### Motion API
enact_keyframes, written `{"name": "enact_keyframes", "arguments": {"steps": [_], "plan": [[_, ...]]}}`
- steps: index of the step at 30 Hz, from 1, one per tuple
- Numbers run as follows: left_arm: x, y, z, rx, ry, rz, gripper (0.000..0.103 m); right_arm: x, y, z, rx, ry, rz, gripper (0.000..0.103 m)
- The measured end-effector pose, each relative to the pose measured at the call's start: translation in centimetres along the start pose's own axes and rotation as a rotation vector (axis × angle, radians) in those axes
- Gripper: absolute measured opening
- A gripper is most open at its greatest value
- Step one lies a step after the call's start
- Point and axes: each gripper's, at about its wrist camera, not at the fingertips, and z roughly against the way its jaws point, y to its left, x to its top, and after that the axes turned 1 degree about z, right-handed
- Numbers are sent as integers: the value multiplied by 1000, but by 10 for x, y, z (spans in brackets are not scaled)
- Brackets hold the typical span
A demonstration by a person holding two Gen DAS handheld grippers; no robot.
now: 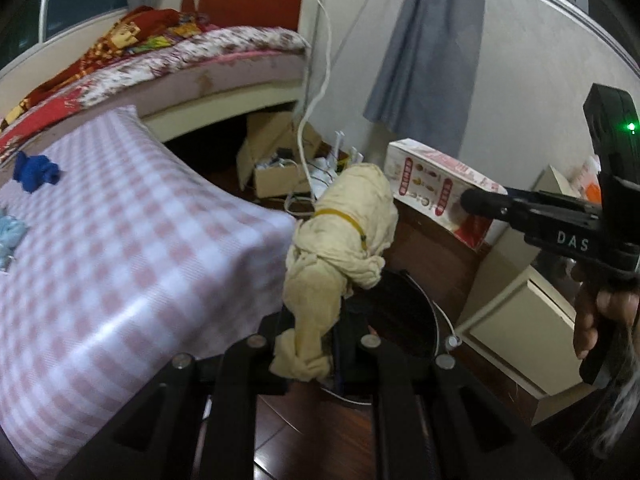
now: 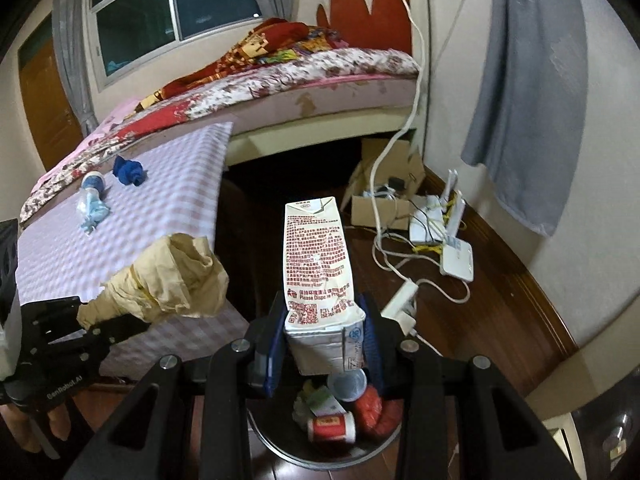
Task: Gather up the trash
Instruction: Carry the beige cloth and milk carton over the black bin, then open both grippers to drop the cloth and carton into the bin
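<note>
My left gripper (image 1: 312, 332) is shut on the lower end of a crumpled cream paper bundle (image 1: 348, 216) bound with a yellow band. It hangs over the dark trash bin (image 1: 424, 300) beside the checked table (image 1: 140, 248). My right gripper (image 2: 324, 320) is shut on a white and red milk carton (image 2: 316, 252), held upright above the bin (image 2: 280, 450), which holds several pieces of trash. In the left wrist view the right gripper (image 1: 476, 200) and carton (image 1: 436, 184) show at right. In the right wrist view the left gripper (image 2: 108, 328) and bundle (image 2: 172, 280) show at left.
A blue crumpled wad (image 2: 128, 170) and a pale blue bottle (image 2: 92, 196) lie on the table's checked cloth (image 2: 172, 208). Behind stands a bed (image 2: 320, 76). A cardboard box (image 2: 384, 200), routers (image 2: 448, 236), a power strip (image 2: 400, 304) and cables lie on the wooden floor.
</note>
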Motion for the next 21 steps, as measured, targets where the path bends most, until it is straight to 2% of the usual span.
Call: {"name": "enact_keyframes", "arguments": {"steps": [7, 14, 21], "plan": [[-8, -20, -29, -33, 70, -27, 15, -29, -28, -11, -12, 81, -26, 36], [-18, -26, -67, -39, 156, -15, 15, -50, -31, -35, 2, 167, -10, 37], [-28, -27, -87, -43, 207, 1, 16, -58, -31, -57, 27, 229, -2, 37]]}}
